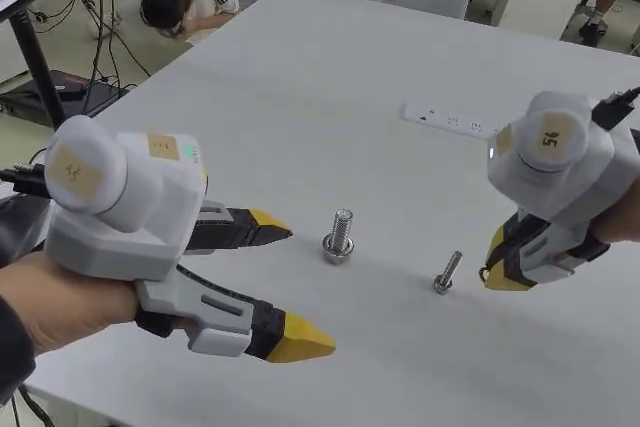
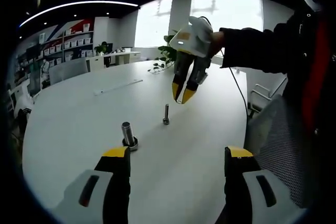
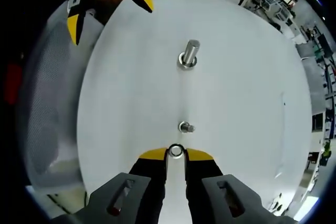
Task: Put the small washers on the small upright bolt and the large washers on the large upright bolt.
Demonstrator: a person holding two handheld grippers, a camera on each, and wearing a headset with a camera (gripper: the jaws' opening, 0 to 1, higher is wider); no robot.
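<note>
washer (image 3: 171, 150), small ring, pinched in tips of right claw (image 3: 176, 156), just beside small bolt (image 3: 185, 127) on white table (image 3: 131, 103). left claw (image 2: 177, 153) spread wide, holds nothing. big bolt (image 3: 189, 53) stands upright further off. good way to do next bit: line hole up over small bolt top, go down slow, let go only when washer sits round it. sticker (image 1: 553, 137) on right claw has number, maybe 5, hard to read.
</note>
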